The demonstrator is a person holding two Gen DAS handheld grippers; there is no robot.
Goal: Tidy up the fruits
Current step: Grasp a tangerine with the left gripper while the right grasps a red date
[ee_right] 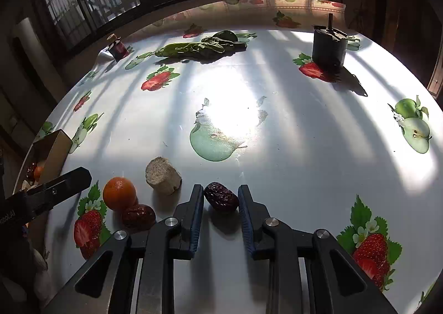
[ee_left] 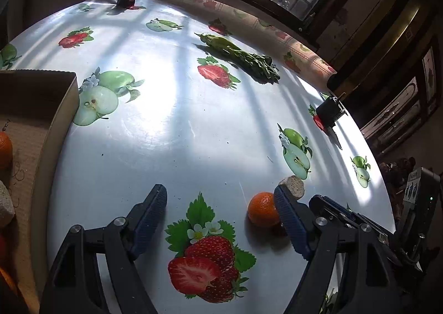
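In the right wrist view my right gripper (ee_right: 221, 201) is shut on a dark red date (ee_right: 221, 199) that lies on the table. A second date (ee_right: 138, 216), an orange (ee_right: 119, 193) and a beige cut chunk (ee_right: 163, 175) lie to its left. My left gripper (ee_left: 221, 203) hangs open low over the tablecloth. The orange (ee_left: 263, 210) sits just inside its right finger, with the beige chunk (ee_left: 293, 185) behind that finger's tip. A cardboard box (ee_left: 55, 109) at the left holds another orange (ee_left: 4, 150) and other pieces.
A bunch of leafy greens (ee_right: 193, 48) lies far back on the fruit-print tablecloth (ee_right: 277, 147). A small red jar (ee_right: 117, 46) stands at the back left, a dark container (ee_right: 329, 46) at the back right. The box (ee_right: 54, 153) sits at the left table edge.
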